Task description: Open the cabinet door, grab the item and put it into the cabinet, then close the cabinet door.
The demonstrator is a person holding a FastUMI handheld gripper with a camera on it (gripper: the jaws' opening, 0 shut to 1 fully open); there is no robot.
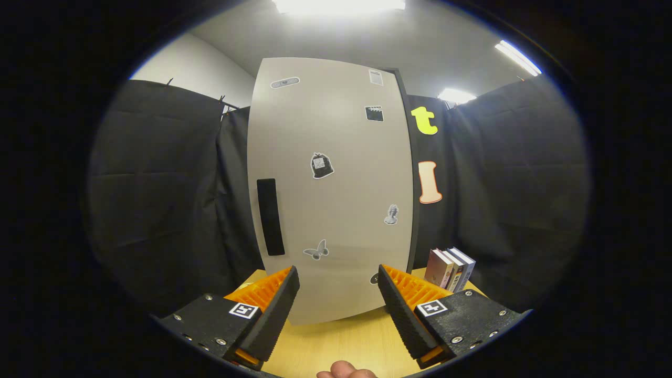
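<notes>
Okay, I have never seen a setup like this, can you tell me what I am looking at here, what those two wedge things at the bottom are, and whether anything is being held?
The picture comes from a camera that rides on a hand-held gripper and looks forward along its two fingers. Those are the wedge shapes. A person carries the tool; part of a hand shows just below the fingers. The fingers are spread wide apart with only bare space between them, so nothing is held.

Straight ahead, on a wooden table, stands a pale cabinet. Its door is closed. The door has a dark vertical handle near one edge and several small stickers. Beside the cabinet, on the side away from the handle, a few books stand upright on the table. Black cloth walls surround the booth.
</notes>
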